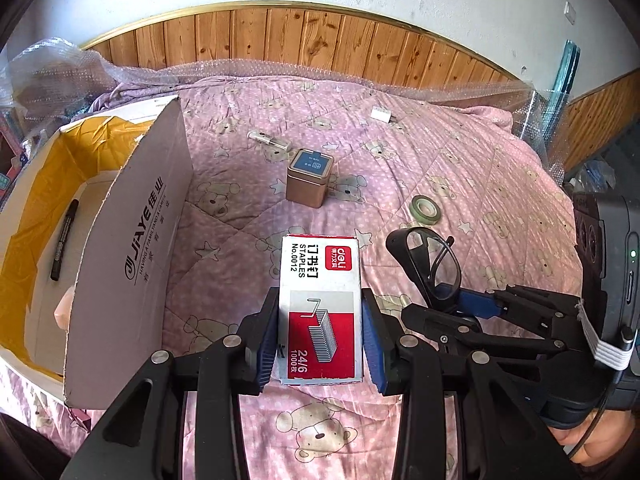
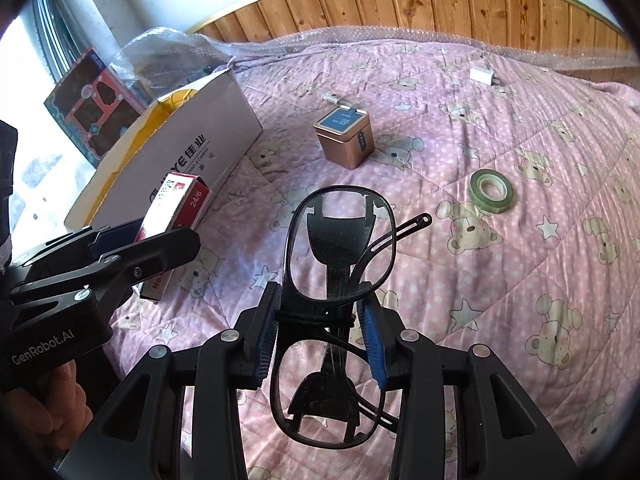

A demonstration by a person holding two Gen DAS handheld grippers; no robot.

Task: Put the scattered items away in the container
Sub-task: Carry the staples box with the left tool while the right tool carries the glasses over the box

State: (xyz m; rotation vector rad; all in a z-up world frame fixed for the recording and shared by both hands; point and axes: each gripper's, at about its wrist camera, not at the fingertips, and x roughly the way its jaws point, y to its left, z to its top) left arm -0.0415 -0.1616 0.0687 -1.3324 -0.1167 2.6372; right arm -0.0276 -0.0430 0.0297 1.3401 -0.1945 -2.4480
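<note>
Cardboard box with yellow lining (image 1: 132,236) stood open at left, black marker (image 1: 64,240) already inside. Pink bear-print quilt (image 1: 460,184) carried the rest: gold square tin (image 1: 309,178) far centre, green tape roll (image 1: 425,209) right. Left gripper (image 1: 320,340), nearer the box, clamped a red-and-white staple box (image 1: 320,304) across its short sides, long axis pointing away; box opening lay just left. Right gripper (image 2: 320,336) pinched black-framed glasses (image 2: 340,248) at the bridge, farther right.
</note>
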